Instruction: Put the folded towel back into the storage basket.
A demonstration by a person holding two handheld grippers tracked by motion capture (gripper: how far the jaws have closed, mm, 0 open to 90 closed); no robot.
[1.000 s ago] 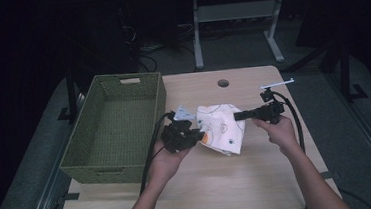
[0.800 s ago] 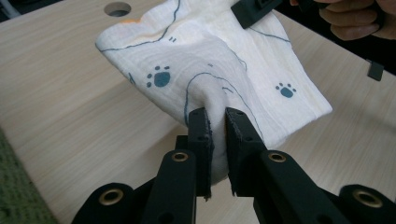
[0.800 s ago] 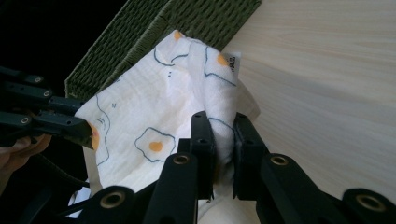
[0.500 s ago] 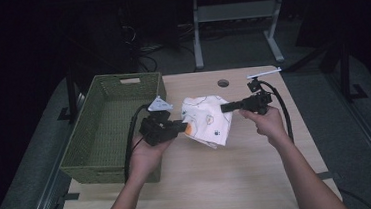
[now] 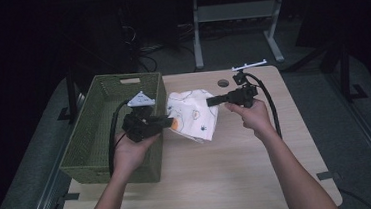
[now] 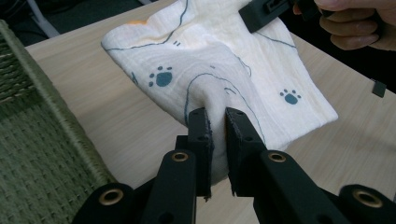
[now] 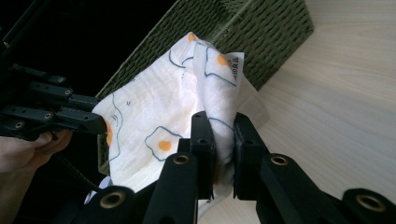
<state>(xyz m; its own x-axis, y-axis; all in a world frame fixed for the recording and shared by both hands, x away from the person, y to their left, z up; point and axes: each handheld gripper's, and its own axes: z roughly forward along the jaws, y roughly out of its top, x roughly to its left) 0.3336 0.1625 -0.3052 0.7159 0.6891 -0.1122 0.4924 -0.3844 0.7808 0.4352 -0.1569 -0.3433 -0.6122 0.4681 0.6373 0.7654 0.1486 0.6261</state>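
Observation:
A white cloth (image 5: 192, 115) printed with paw marks and orange spots hangs in the air between both grippers, just right of the green woven basket (image 5: 95, 126). My left gripper (image 5: 170, 120) is shut on the cloth's left side; in the left gripper view its jaws pinch a fold of the cloth (image 6: 219, 70). My right gripper (image 5: 209, 101) is shut on the upper right part; in the right gripper view the cloth (image 7: 154, 112) bunches between its jaws, with a small label near the top. The left gripper (image 7: 95, 122) also appears there at the left.
The basket (image 7: 261, 28) stands at the table's left part, its inside bare where visible. The light wooden table (image 5: 229, 171) has a round hole (image 5: 223, 83) near its far edge. A white bar (image 5: 248, 64) sits at the far edge. A metal frame stands beyond the table.
Both hands have lifted the cloth off the table and carried it leftward, toward the basket. Both grippers stayed shut on it.

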